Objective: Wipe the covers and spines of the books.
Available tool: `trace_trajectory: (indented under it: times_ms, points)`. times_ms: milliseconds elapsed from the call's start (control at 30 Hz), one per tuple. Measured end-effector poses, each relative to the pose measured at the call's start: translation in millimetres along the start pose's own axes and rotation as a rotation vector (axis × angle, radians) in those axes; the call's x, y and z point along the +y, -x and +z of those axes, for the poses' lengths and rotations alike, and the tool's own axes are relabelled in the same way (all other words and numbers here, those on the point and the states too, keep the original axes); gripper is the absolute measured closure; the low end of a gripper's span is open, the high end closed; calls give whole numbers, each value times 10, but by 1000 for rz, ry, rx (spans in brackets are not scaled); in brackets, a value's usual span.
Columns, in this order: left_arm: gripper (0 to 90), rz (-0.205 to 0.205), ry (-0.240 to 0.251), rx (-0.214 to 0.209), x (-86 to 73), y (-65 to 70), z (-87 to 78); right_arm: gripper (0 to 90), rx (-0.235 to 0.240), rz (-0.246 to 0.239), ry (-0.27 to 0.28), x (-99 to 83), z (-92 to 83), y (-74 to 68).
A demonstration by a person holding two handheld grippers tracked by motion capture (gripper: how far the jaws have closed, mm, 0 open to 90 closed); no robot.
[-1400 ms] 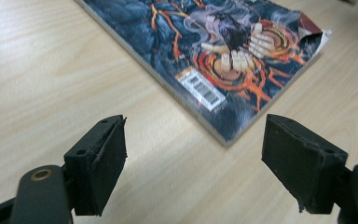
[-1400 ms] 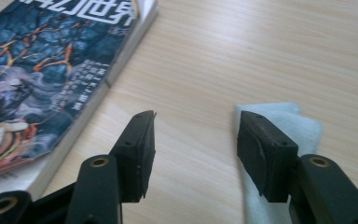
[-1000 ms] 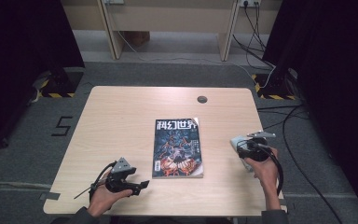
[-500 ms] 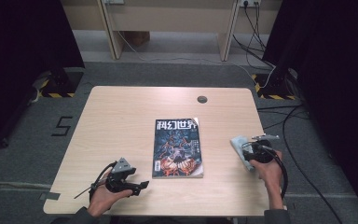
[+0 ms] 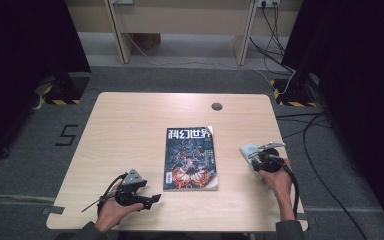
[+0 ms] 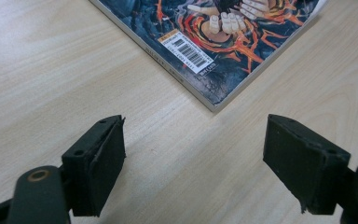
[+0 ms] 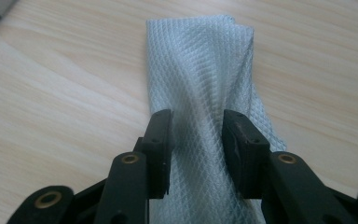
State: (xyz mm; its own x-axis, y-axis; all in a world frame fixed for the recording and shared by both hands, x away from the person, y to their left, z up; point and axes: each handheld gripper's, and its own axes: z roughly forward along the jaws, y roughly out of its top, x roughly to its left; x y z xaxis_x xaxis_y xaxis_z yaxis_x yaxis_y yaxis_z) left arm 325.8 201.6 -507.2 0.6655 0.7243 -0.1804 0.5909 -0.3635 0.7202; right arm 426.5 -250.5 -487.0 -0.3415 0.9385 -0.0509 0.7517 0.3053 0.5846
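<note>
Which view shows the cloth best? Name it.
The right gripper view: the pale waffle-weave cloth lies close up between the right claw's jaws. The high view shows it as a small patch by that claw.

Left gripper (image 5: 152,198) low, jaws wide apart, right gripper (image 7: 196,135) jaws just closing

My left tongs (image 6: 193,163): jaws wide apart, nothing between them, bare wood grain of worktop (image 6: 51,60) showing in gap. Pads (image 6: 107,163) dark, worn at edges. Ahead of me, magazine (image 6: 223,42) lying flat on worktop, its near corner pointing toward gap between my jaws, apart from both. Cover dark with orange and red artwork. White barcode sticker (image 6: 189,49) near cover edge, by spine.
</note>
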Motion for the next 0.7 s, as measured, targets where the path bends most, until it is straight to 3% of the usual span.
trace_trajectory:
  times_ms: [100,267,433,700]
  points:
    - [204,1,7,0,12,1,-2,638,17,-25,2,86,62,-124]
    - [203,3,0,-3,1,0,0,628,21,-24,11,206,156,-231]
    - [203,4,-3,-5,1,10,8,621,44,8,18,284,228,-212]
    - [203,6,-7,-3,6,7,20,612,55,3,27,340,277,-227]
